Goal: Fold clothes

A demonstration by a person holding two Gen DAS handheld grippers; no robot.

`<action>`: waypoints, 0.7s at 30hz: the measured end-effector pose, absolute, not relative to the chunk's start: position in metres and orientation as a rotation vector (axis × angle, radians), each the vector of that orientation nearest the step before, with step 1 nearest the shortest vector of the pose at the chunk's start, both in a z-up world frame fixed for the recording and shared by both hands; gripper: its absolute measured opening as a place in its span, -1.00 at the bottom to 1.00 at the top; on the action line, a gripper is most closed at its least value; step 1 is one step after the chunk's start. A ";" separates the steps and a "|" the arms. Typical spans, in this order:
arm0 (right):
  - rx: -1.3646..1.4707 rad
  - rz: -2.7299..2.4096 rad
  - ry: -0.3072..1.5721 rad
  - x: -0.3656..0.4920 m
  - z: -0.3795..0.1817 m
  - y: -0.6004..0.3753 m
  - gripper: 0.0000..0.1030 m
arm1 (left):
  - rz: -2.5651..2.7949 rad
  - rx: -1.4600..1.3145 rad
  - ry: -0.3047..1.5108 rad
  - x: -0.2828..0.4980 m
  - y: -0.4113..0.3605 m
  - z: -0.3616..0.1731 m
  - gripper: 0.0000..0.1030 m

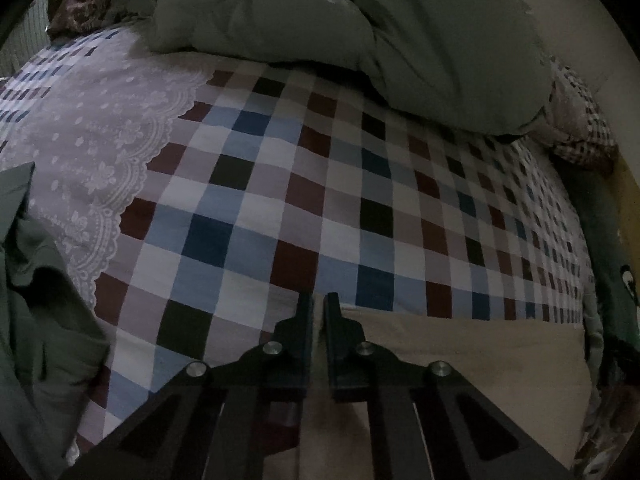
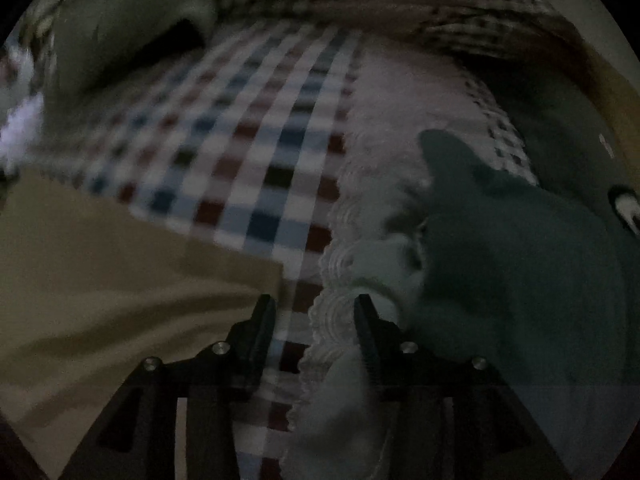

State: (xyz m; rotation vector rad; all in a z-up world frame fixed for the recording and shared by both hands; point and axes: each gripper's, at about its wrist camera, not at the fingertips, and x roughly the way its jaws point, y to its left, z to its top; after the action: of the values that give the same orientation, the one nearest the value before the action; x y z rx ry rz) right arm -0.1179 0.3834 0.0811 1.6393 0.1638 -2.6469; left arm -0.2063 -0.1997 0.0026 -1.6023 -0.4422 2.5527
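Where it lies flat on the checked bed (image 1: 280, 184), one tan garment (image 1: 460, 364) sits under the clenched left tongs (image 1: 319, 304), perhaps nipped. The right tongs (image 2: 316, 308) stand released, that garment just left, one dark green garment (image 2: 520, 280) right.

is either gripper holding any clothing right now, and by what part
Left gripper is shut at the beige garment's edge; an actual pinch cannot be told. Right gripper is open, holding nothing.
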 end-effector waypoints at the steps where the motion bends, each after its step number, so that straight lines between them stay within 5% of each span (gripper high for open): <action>1: 1.621 -2.665 0.110 -0.115 0.086 0.387 0.06 | 2.558 -1.599 -0.440 -0.206 -0.199 0.003 -0.91; 4: 1.602 -2.611 -0.039 -0.116 0.086 0.389 0.06 | 2.571 -1.592 -0.432 -0.204 -0.198 0.003 -0.91; 14: 1.706 -2.512 0.070 -0.153 0.027 0.362 0.01 | 2.600 -1.553 -0.413 -0.201 -0.201 0.007 -0.93; 15: 1.699 -2.513 0.092 -0.153 0.025 0.358 -0.25 | 2.612 -1.543 -0.418 -0.201 -0.201 0.008 -0.93; 16: 1.690 -2.521 0.119 -0.153 0.025 0.355 -0.73 | 2.624 -1.533 -0.423 -0.201 -0.202 0.009 -0.94; 17: 1.681 -2.529 0.145 -0.153 0.025 0.352 -0.93 | 2.635 -1.523 -0.429 -0.201 -0.202 0.010 -0.94; 21: 1.575 -2.616 0.200 -0.144 0.044 0.349 -0.94 | 2.688 -1.430 -0.472 -0.200 -0.203 0.026 -0.95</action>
State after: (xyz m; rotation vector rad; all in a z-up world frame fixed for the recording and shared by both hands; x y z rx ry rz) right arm -0.1442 0.3494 0.0439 1.5749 0.2003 -2.6157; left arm -0.2001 -0.2029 0.0261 -1.4295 -0.4719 2.6884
